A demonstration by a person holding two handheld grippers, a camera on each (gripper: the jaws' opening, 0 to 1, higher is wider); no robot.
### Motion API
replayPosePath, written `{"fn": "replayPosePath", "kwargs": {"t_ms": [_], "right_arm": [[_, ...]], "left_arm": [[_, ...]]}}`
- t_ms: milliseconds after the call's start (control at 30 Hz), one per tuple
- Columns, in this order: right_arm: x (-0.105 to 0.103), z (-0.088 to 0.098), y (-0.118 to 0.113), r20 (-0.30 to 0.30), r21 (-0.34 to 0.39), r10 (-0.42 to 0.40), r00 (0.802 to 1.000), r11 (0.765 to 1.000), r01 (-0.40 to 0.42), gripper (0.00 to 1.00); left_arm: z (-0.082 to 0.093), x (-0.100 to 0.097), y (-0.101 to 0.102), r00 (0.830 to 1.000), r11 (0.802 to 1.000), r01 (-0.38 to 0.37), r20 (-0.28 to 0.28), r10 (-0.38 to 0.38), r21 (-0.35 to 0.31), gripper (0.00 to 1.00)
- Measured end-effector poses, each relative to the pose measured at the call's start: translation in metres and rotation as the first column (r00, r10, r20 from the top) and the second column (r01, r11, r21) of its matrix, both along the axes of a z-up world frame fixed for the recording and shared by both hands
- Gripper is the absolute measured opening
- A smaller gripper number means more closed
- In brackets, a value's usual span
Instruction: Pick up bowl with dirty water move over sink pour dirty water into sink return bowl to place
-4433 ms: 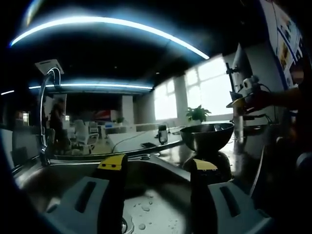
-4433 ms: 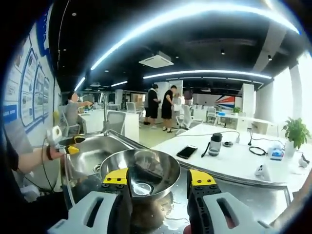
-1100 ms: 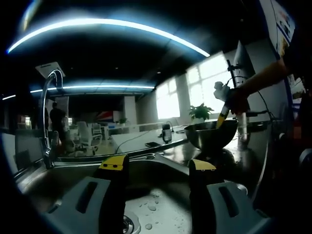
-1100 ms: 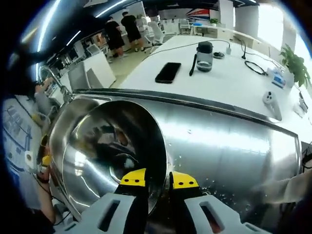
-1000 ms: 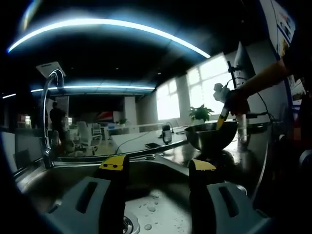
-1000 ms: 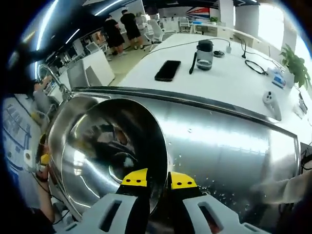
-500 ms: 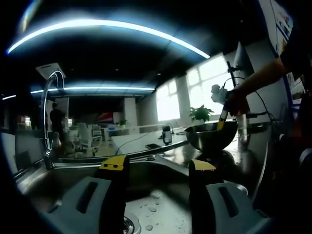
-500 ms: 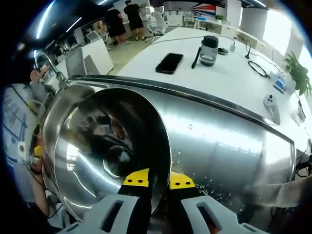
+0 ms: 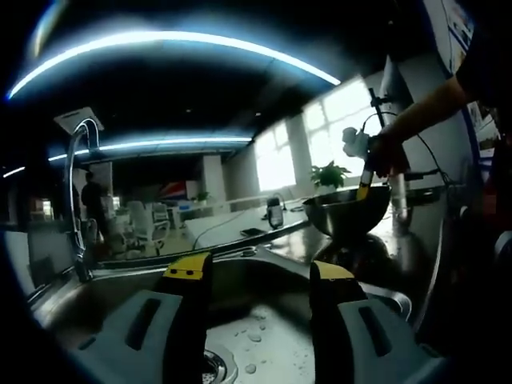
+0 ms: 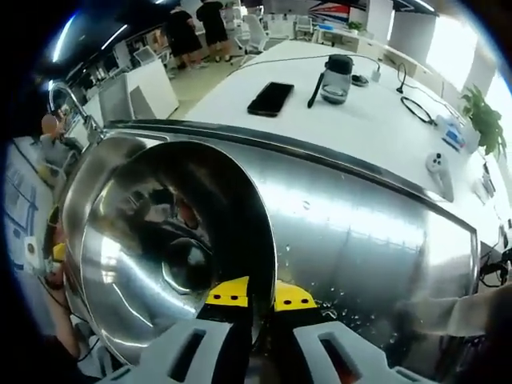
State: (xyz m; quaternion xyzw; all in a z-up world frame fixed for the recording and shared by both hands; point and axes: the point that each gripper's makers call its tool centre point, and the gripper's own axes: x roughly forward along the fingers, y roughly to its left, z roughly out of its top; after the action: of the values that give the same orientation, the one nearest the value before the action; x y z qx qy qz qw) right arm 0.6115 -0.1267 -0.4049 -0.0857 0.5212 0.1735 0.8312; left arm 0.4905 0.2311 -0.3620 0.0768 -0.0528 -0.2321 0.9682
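In the right gripper view the right gripper [image 10: 254,298] has its two yellow-tipped fingers [image 10: 230,293] clenched on the rim of the steel bowl [image 10: 160,240], one finger inside the rim and one outside. The bowl spreads ahead and to the left of those fingers, its shiny inside facing the camera; whether water lies in it cannot be told. Beyond the fingers and to their right runs the wet steel bench [image 10: 360,232], flecked with drops close to the fingertips. Farther on stands a white table [image 10: 352,120] with a dark phone [image 10: 270,98], a water bottle [image 10: 336,78] and cables. In the left gripper view the left gripper [image 9: 260,276] hangs with its fingers [image 9: 187,276] released, spread well apart and grasping nothing. Just below and ahead of them lies the sink [image 9: 248,340], its floor spotted with drops and its drain [image 9: 210,366] near the left finger. A tall curved tap [image 9: 76,200] rises far to the left of the fingers. Up and to the right of the right-hand finger, the bowl [image 9: 346,216] shows in side view, standing level above the bench [image 9: 416,256], with a hand [image 9: 382,152] holding the other gripper to its rim. A potted plant [image 9: 330,174] stands by the bright windows beyond.
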Motion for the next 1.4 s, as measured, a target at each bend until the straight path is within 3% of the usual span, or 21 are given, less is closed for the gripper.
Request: {"fn": "replayPosePath", "kwargs": {"t_ms": [700, 967, 1400], "right_arm": [[0.006, 0.004, 0.003, 0.072, 0.006, 0.016, 0.997, 1.0, -0.017, 0.01], [0.013, 0.012, 0.01, 0.103, 0.065, -0.007, 0.995, 0.998, 0.0, 0.0], [0.017, 0.02, 0.018, 0.151, 0.043, 0.042, 0.988, 0.998, -0.049, 0.0]], "left_arm": [[0.001, -0.001, 0.0, 1.0, 1.0, 0.003, 0.0, -0.003, -0.013, 0.47], [-0.001, 0.001, 0.001, 1.0, 1.0, -0.001, -0.01, 0.001, -0.007, 0.47], [-0.003, 0.001, 0.0, 1.0, 1.0, -0.002, -0.018, 0.002, 0.003, 0.47]]}}
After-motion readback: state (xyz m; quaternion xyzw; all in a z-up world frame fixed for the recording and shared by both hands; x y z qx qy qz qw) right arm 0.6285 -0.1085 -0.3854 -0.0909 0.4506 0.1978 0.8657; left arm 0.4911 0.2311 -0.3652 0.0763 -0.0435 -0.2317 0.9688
